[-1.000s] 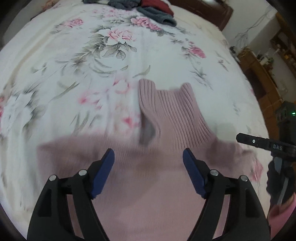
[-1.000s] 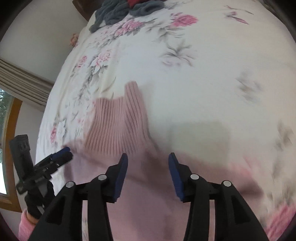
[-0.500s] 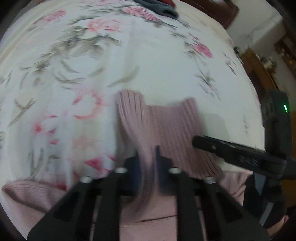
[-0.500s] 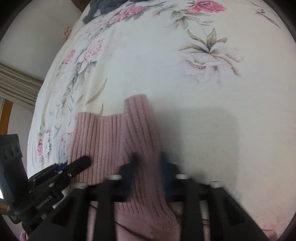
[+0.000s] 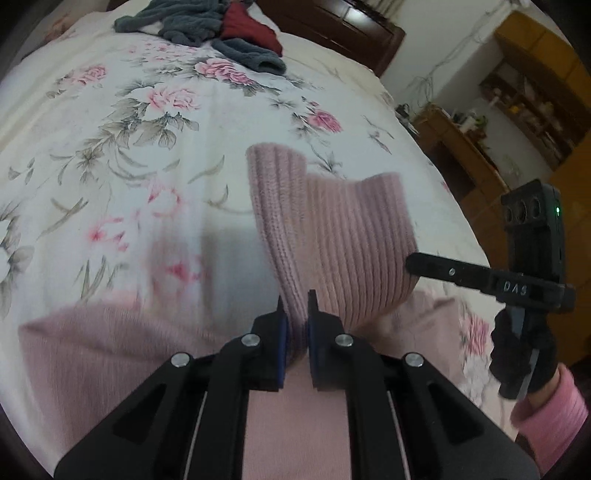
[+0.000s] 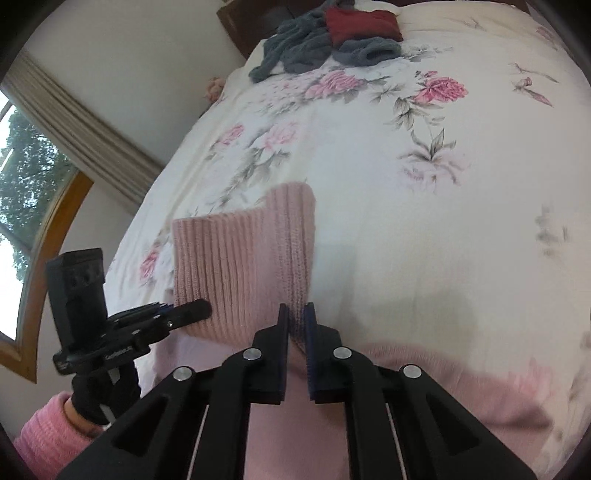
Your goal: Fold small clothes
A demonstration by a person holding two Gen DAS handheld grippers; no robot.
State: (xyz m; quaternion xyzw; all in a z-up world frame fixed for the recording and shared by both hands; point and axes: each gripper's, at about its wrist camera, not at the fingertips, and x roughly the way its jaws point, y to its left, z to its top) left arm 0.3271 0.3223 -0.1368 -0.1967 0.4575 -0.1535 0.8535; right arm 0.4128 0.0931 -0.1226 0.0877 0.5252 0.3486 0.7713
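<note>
Both grippers are clamped on the pink sweater [image 5: 343, 236]. A second ago both sets of jaws stood wide apart above it; half a second ago they were closing in a blur on the ribbed collar. Now my left gripper [image 5: 295, 314] pinches the left edge of the collar between nearly closed blue pads, and my right gripper [image 6: 295, 321] pinches the right edge the same way. The collar stands up between them, ribs running near to far, its far rim raised off the bedspread [image 5: 110, 147]. The sweater body lies flat and blurred under both tools at the near edge.

Surface: a white bedspread with pink roses and grey leaves, lightly creased. At the far end lies a heap of grey clothes [image 6: 314, 48] with a dark red garment [image 6: 362, 24] on top, well apart from the sweater, just before a dark wooden headboard [image 5: 332, 29].

Room: a window [image 6: 22, 206] with a wooden frame and a beige curtain off the left side; wooden shelves [image 5: 524, 92] off the right side.

Edges: bare bedspread stretches far, left and right of the collar. My gloved hands show beside each tool, pink sleeve [image 5: 546, 406] at the wrist.
</note>
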